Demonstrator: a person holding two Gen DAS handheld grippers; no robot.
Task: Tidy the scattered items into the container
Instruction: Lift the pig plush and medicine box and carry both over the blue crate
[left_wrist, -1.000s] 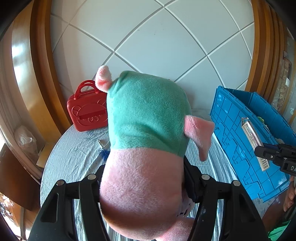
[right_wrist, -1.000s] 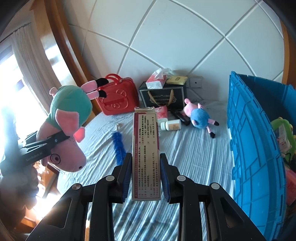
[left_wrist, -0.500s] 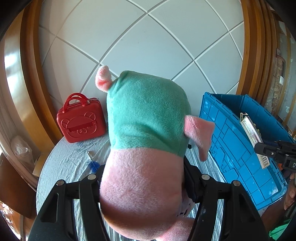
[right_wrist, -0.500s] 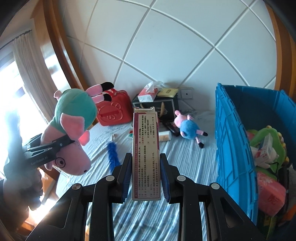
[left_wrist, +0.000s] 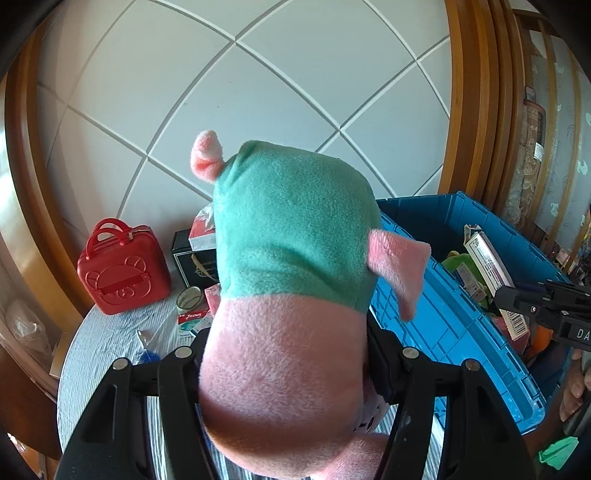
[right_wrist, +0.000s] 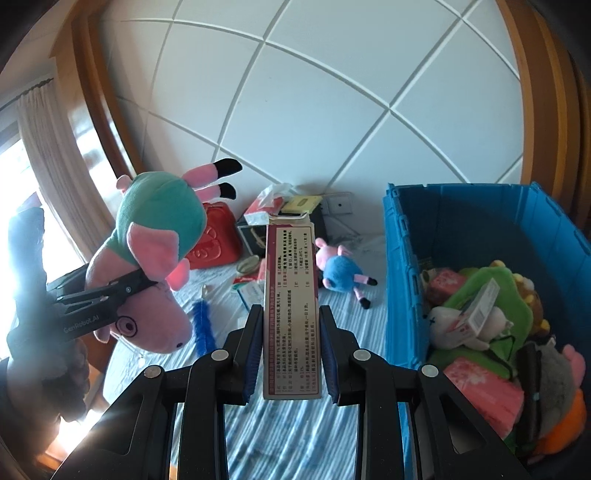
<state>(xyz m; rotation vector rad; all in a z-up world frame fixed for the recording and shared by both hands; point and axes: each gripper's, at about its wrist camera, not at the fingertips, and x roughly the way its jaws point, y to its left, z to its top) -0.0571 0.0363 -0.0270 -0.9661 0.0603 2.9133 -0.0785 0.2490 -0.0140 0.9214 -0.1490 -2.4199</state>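
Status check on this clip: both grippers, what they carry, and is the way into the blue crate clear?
Left gripper shut on green-shirted pink pig plush. Right gripper shut on tall red-and-white printed carton. Blue plastic crate open-topped, partly filled; nothing blocking.

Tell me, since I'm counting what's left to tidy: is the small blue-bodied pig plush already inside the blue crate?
No, the small blue-bodied pig plush lies on the striped tablecloth, outside the blue crate.

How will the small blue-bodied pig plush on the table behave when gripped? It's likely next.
The small pig plush looks soft, so it should squash between pads. Its thin legs would probably dangle. Lying flat on the striped cloth, it seems unlikely to roll.
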